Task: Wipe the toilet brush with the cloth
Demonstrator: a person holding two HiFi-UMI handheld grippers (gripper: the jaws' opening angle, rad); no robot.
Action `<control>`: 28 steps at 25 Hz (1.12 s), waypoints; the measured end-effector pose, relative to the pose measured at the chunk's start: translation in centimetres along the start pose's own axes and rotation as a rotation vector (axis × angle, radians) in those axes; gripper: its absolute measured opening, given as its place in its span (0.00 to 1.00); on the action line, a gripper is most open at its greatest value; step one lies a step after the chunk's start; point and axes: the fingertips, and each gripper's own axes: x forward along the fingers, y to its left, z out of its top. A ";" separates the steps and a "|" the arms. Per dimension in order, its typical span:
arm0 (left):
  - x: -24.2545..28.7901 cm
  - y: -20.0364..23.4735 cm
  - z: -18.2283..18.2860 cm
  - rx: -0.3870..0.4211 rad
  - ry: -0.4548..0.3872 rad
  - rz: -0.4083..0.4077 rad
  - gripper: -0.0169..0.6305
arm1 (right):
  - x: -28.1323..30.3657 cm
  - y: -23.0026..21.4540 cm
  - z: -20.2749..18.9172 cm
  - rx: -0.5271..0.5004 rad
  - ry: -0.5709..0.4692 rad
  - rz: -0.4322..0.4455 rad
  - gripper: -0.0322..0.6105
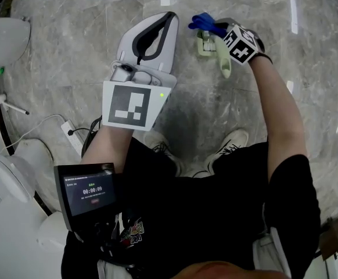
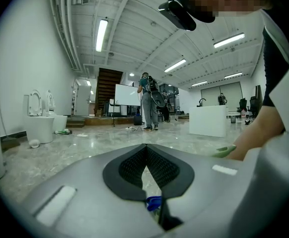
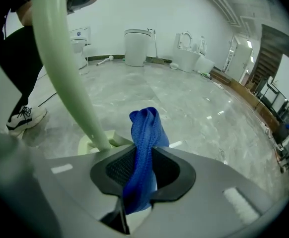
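Pinched between the black ribbed pads of the right gripper [image 3: 145, 155]: a bunched blue woven cloth [image 3: 145, 125], upper end poking up past the jaw tips, lower end trailing back toward the gripper's body. Jaws narrowed onto the fabric, kept apart only by its bulk. Just left of those jaws in the right gripper view, the pale green plastic toilet brush [image 3: 60, 58], long curved handle rising out of frame from a matching pale green holder [image 3: 92, 144] on the grey marble floor [image 3: 194, 103]. Cloth close beside the handle's lower end; contact between them unclear. In the head view, right gripper angled steeply down over the brush, ahead of the white sneakers [image 1: 230, 144]. Left gripper [image 1: 170, 17] off to the left of the brush, nearly level, black pads closed tip to tip with nothing gripped; only floor and a sliver of blue visible through the slot behind the tips. Along the room's edge, white toilets [image 3: 137, 46] and a white power strip [image 1: 71, 133] with its cable.
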 end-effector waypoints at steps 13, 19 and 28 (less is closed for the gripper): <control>1.0 -0.6 0.4 -0.055 -0.006 -0.042 0.05 | -4.8 -0.3 -4.8 0.194 0.031 -0.067 0.20; 1.5 -0.9 0.8 -0.078 -0.024 -0.048 0.05 | -4.6 2.6 -6.7 0.167 0.081 -0.005 0.20; 1.2 -0.4 0.5 -0.091 -0.042 -0.048 0.05 | -8.1 7.0 -9.4 0.170 0.086 0.123 0.20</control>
